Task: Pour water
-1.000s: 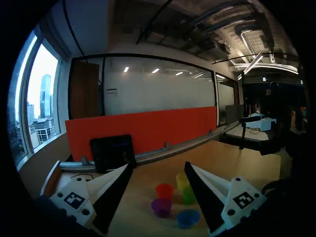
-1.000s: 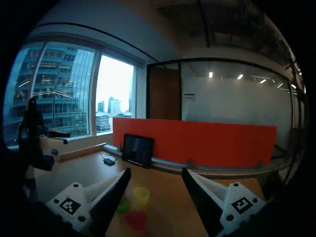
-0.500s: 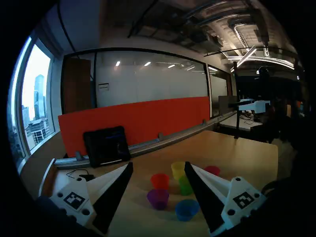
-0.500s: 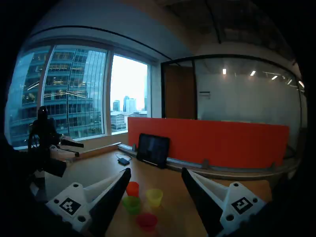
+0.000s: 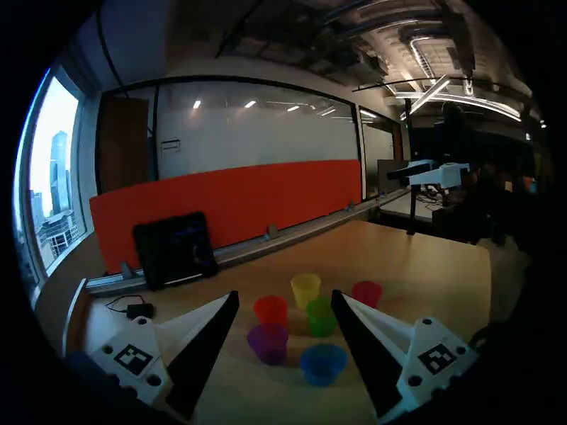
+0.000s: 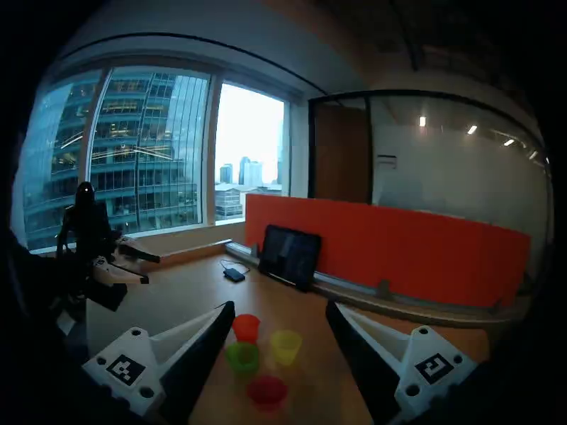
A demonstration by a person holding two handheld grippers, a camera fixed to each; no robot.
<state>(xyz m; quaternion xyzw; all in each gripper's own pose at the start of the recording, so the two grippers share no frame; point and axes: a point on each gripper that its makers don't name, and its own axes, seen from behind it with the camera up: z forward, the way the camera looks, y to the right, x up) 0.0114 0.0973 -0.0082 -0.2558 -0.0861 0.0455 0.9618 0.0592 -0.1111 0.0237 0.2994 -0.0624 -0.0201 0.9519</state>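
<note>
**Both tongs poised over the bench, before any pour.** My left tongs (image 5: 283,294) stand open and empty. Their two dark fingers splay at the bottom of the left gripper view, so that the cluster of cups sits framed in the gap between them (a sighting posture, I judge, not a grasp). My right tongs (image 6: 279,306) are likewise spread wide with nothing between the fingers, aimed at the same cluster from another side.

**Count, nearest first, left gripper view.**
- One blue cup (image 5: 322,363) sits at lower centre.
- One purple cup (image 5: 268,343) sits just up and left of the blue one.
- One orange cup (image 5: 271,309) and one green cup (image 5: 321,316) sit side by side.
- One yellow cup (image 5: 305,289) sits beyond these.
- One red cup (image 5: 366,292) sits off to the right, beside the right-hand finger.

That makes six cups, one of each colour, all upright with mouths up and grouped close at mid-bench. I judge this arrangement leaves each cup free to be lifted singly and tipped into a neighbour. Whether any holds water I cannot tell. In the right gripper view I count four of them at lower centre: red nearest, then green, then orange and yellow.

**Farther up the frame.** One small charger (image 5: 139,310) lies with its cable at the left of the bench (image 5: 425,269). One tablet (image 5: 173,249) is propped upright behind the charger. One orange partition (image 5: 234,198) closes the bench's far edge, and one window (image 5: 53,184) shows at the far left.
</note>
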